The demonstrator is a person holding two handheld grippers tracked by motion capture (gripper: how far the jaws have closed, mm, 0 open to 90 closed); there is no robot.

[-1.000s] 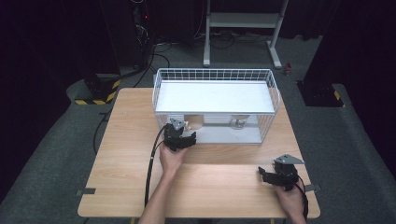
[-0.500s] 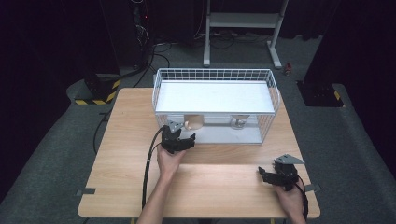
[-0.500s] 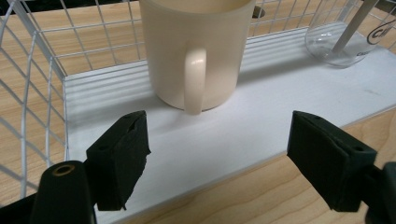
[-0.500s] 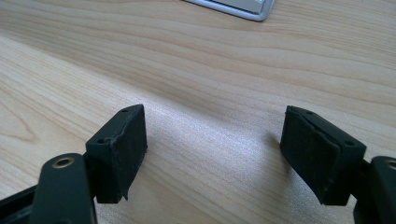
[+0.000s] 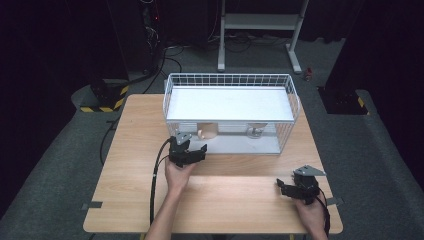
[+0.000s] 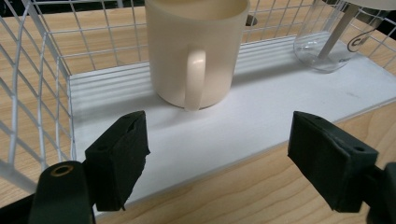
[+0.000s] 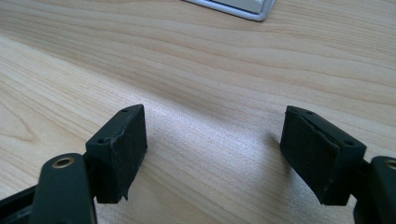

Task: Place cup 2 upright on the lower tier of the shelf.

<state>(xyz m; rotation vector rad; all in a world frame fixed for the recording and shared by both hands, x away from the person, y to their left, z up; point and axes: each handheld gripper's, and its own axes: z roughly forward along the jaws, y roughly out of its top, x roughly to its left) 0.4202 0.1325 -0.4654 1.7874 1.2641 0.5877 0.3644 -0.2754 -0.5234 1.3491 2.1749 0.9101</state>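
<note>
**Left fingers spread before the cream mug**

The left gripper has its fingers spread wide with nothing between them; they have just been opening a little. Just beyond them the cream mug stands upright on the lower white shelf of the wire rack, handle facing the gripper. A clear glass stands farther along the shelf. The right gripper rests well apart on the wooden surface, fingers equally wide and empty.
</note>
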